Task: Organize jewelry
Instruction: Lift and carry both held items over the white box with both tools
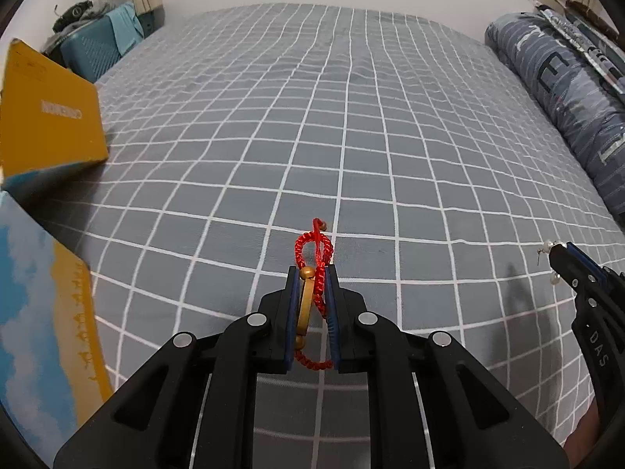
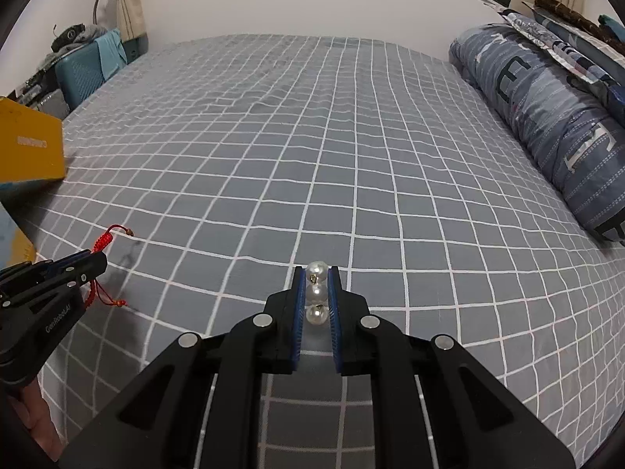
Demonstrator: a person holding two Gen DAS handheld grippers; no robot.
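Observation:
My left gripper (image 1: 311,273) is shut on a red braided cord bracelet (image 1: 315,250) with gold beads and a gold bar, held above the grey checked bedsheet (image 1: 312,136). The bracelet's cord ends stick out past the fingertips. My right gripper (image 2: 316,271) is shut on a pearl earring (image 2: 315,293) made of three white pearls in a row. In the left wrist view the right gripper (image 1: 558,252) shows at the right edge with pearls at its tip. In the right wrist view the left gripper (image 2: 95,258) shows at the left with the red bracelet (image 2: 103,240).
A yellow box (image 1: 50,125) with an open lid (image 1: 50,312) printed with sky stands at the left on the bed. A rolled blue quilt (image 2: 547,117) lies along the right side. A teal crate (image 1: 93,49) with clutter stands beyond the bed's far left corner.

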